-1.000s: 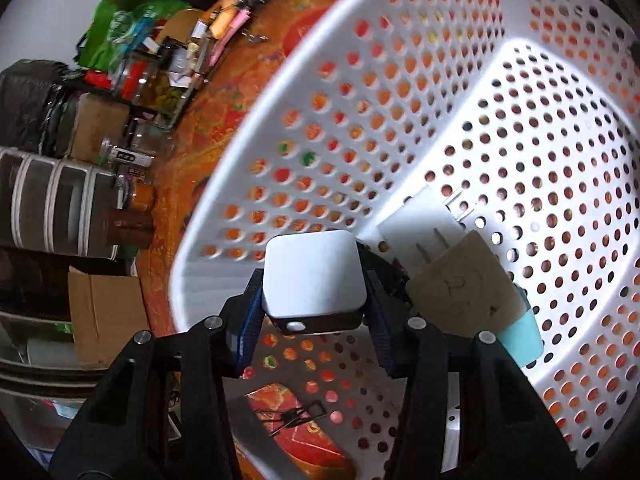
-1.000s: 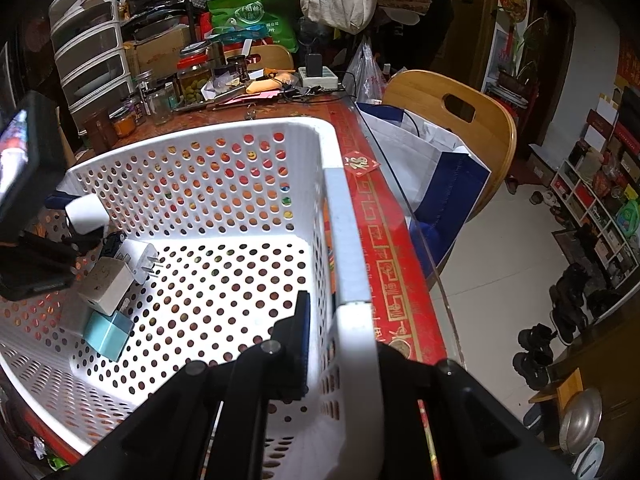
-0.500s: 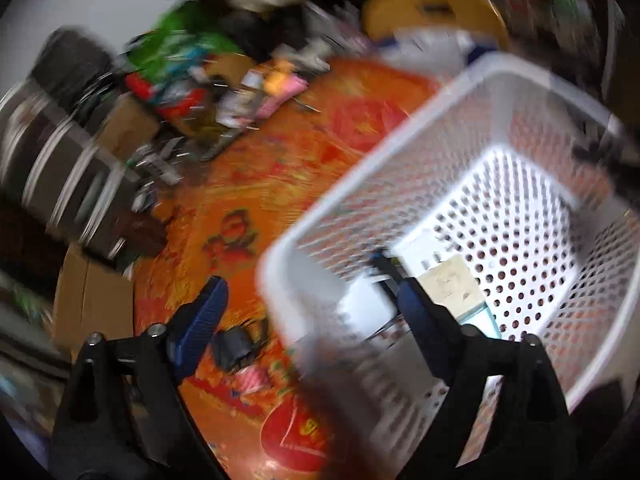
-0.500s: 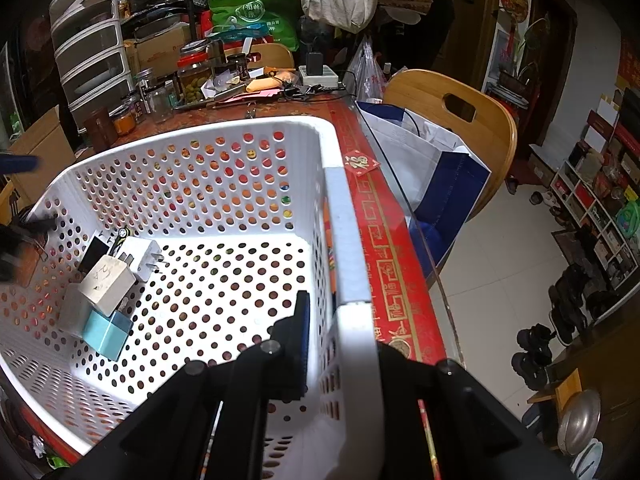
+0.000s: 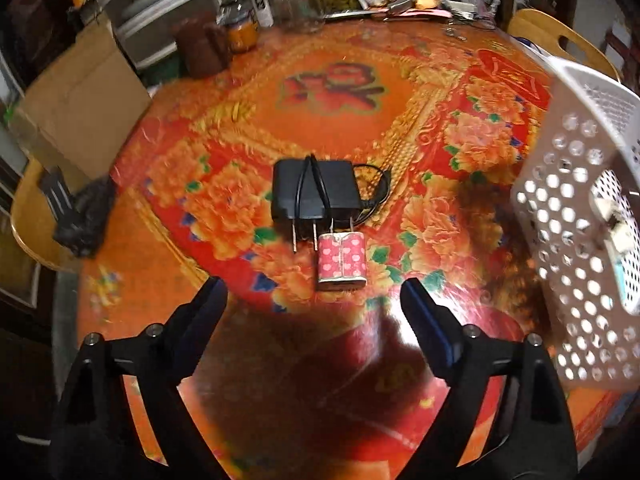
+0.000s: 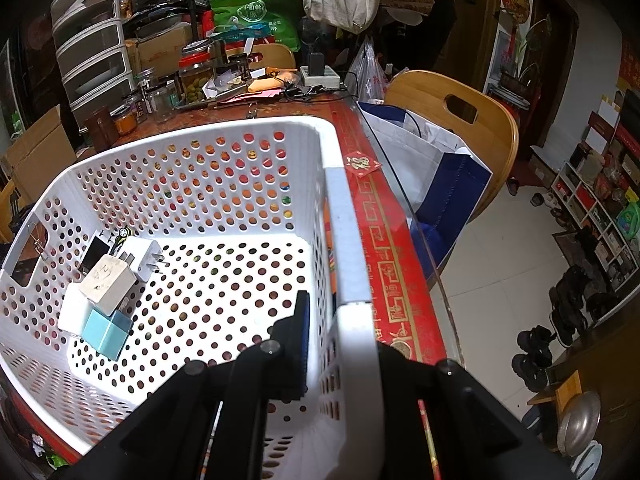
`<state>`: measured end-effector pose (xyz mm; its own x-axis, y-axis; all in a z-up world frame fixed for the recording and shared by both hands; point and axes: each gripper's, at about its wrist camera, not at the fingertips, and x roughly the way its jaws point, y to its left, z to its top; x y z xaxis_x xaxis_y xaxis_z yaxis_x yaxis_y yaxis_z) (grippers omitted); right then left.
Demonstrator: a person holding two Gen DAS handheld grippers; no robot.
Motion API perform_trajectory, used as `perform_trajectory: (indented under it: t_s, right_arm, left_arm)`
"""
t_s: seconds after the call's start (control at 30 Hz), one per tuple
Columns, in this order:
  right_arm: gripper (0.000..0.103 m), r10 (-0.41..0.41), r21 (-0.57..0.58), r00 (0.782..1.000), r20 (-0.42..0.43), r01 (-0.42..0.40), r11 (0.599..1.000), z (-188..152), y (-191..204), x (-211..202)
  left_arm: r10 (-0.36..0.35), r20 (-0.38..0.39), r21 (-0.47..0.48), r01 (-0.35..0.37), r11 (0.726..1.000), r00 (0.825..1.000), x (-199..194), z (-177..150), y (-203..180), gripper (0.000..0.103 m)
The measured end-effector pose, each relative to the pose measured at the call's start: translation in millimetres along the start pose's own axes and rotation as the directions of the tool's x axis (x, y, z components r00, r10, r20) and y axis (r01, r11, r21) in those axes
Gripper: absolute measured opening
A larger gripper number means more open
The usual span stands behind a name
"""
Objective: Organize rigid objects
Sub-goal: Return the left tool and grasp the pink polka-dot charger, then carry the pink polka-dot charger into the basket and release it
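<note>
**Two chargers left on the table**

The left gripper (image 5: 314, 292) hangs over the table (image 5: 328, 128), jaws wide apart and empty. Just ahead lies the pink plug (image 5: 341, 257): light, stiff, probably slick; best pinched across its flat sides. Touching its prongs, the black adapter (image 5: 312, 194) looks heavier, its cord loose. The right gripper (image 6: 340, 320) is clamped on the basket (image 6: 192, 140) wall, its outer finger hidden. The basket's chargers (image 6: 106, 284) overlap.

Pink heart-dotted charger (image 5: 341, 259), black adapter (image 5: 313, 194), white basket (image 6: 348, 240)
</note>
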<state>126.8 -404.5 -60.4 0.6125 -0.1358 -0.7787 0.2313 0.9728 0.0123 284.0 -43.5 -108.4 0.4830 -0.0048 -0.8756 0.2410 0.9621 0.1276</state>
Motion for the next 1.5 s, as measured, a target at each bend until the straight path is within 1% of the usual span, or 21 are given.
perform_trajectory:
  t_s: [0.1,0.13,0.23,0.27,0.3,0.33,0.37,0.47,0.53,0.67,0.7,0.77,0.83,0.93,1.03,1.2,1.33,1.5]
  right_arm:
    - [0.01,-0.003,-0.003,1.0,-0.007,0.003,1.0,1.2,0.1,1.3]
    - [0.01,-0.001,-0.001,1.0,-0.007,0.001,1.0,1.1,0.0,1.4]
    - [0.01,0.003,0.004,1.0,-0.004,-0.003,1.0,0.7,-1.2,1.5]
    - [0.01,0.002,0.003,1.0,-0.005,-0.002,1.0,1.1,-1.1,1.7]
    - [0.01,0.002,0.003,1.0,-0.005,-0.002,1.0,1.1,-1.1,1.7]
    - [0.01,0.002,0.002,1.0,-0.005,-0.002,1.0,0.7,-1.3,1.6]
    - [0.01,0.002,0.003,1.0,-0.005,-0.002,1.0,0.4,-1.4,1.6]
    - [0.01,0.003,0.004,1.0,-0.004,-0.003,1.0,0.2,-1.4,1.4]
    - [0.01,0.002,0.002,1.0,-0.004,-0.002,1.0,0.6,-1.2,1.6]
    - [0.01,-0.005,-0.003,1.0,-0.01,0.005,1.0,1.4,-0.9,2.1]
    - [0.01,-0.005,-0.003,1.0,-0.01,0.005,1.0,1.6,-1.0,2.2]
    - [0.01,-0.002,-0.002,1.0,-0.008,0.002,1.0,1.9,-1.0,2.1]
    - [0.01,-0.003,-0.002,1.0,-0.008,0.003,1.0,2.4,-1.0,2.0]
    - [0.01,-0.003,-0.002,1.0,-0.009,0.003,1.0,2.2,-0.9,2.0]
    - [0.01,-0.003,-0.003,1.0,-0.009,0.003,1.0,2.2,-1.1,2.0]
    - [0.01,-0.001,-0.003,1.0,-0.009,0.001,1.0,3.2,-0.6,2.2]
    - [0.01,-0.001,-0.003,1.0,-0.009,0.001,1.0,3.0,-0.7,2.2]
    - [0.01,-0.001,-0.003,1.0,-0.008,0.001,1.0,2.9,-0.6,2.1]
  left_arm:
    - [-0.012,-0.016,-0.036,0.012,0.999,1.0,18.8,0.1,-4.2,0.072]
    - [-0.012,-0.019,-0.044,0.012,0.999,1.0,24.3,-1.0,-3.3,0.065]
    - [-0.035,-0.005,-0.079,0.035,0.996,0.999,32.9,1.3,1.5,0.055]
    - [-0.047,0.002,-0.082,0.047,0.995,0.999,33.8,1.4,0.3,0.048]
    - [-0.057,0.012,-0.077,0.058,0.995,0.998,33.7,1.7,-2.0,0.043]
    - [-0.06,0.022,-0.065,0.061,0.996,0.998,31.3,2.0,-4.1,0.032]
    - [-0.058,0.029,-0.055,0.059,0.997,0.998,29.6,2.8,-6.5,0.026]
    - [0.016,0.066,-0.024,-0.014,1.0,0.998,24.2,-2.9,-19.2,0.026]
    - [0.032,0.089,-0.015,-0.03,0.999,0.996,16.2,-9.5,-24.5,0.026]
    - [0.112,0.183,-0.009,-0.113,0.994,0.977,-11.5,-22.6,-33.1,0.026]
    - [0.111,0.202,-0.005,-0.113,0.994,0.973,-19.7,-25.3,-35.0,0.026]
    - [0.094,0.216,0.006,-0.098,0.995,0.972,-30.1,-28.1,-36.8,0.026]
    - [0.094,0.233,0.017,-0.101,0.995,0.968,-38.9,-30.2,-39.6,0.026]
    - [0.077,0.251,0.021,-0.085,0.996,0.965,-51.9,-31.2,-40.6,0.026]
    - [0.08,0.26,0.027,-0.09,0.996,0.962,-60.2,-30.6,-42.7,0.026]
    - [0.086,0.255,0.027,-0.096,0.995,0.963,-65.7,-33.1,-44.3,0.026]
    - [0.095,0.242,0.007,-0.1,0.995,0.966,-72.2,-34.8,-40.8,0.026]
    - [0.118,0.288,0.012,-0.127,0.992,0.95,-97.4,-32.1,-45.9,0.026]
